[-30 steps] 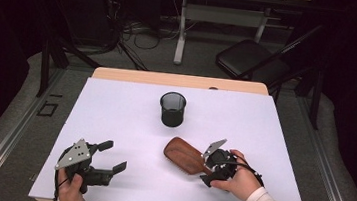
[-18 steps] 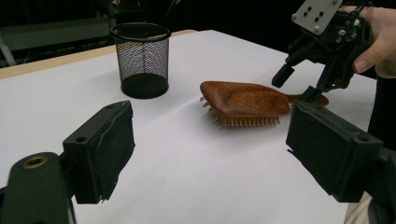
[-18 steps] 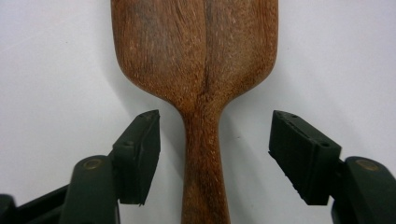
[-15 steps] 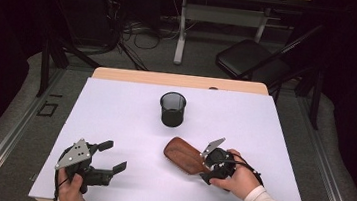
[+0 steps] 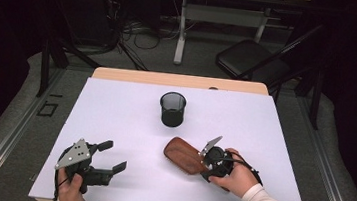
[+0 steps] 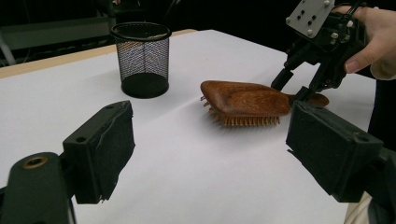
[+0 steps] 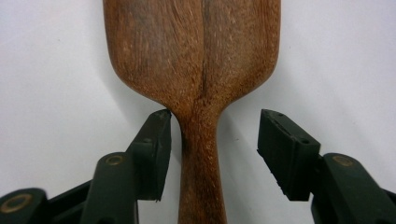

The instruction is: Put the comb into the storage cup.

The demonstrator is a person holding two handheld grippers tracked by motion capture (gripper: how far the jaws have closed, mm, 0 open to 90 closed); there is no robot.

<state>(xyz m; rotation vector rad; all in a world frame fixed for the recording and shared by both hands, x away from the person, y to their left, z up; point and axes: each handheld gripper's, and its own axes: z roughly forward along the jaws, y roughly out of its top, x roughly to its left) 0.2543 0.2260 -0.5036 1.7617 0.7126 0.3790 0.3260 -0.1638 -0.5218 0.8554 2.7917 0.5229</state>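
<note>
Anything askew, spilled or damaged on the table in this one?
Nothing stands out. The wooden hairbrush lies bristles down on the white table, the mesh cup stands upright, and the right gripper has been closing around the brush handle, one jaw not yet touching.

hairbrush [image 5: 186, 155]: reddish-brown wood grain | mesh cup [image 5: 172, 109]: black | table [image 5: 115, 109]: white

From above your side, the high view looks forward and down over the whole white table [image 5: 115, 109]. Your left gripper view sits low, facing across to the wooden hairbrush [image 6: 245, 100]; your right gripper view looks close down on that hairbrush's handle, which all three share
</note>
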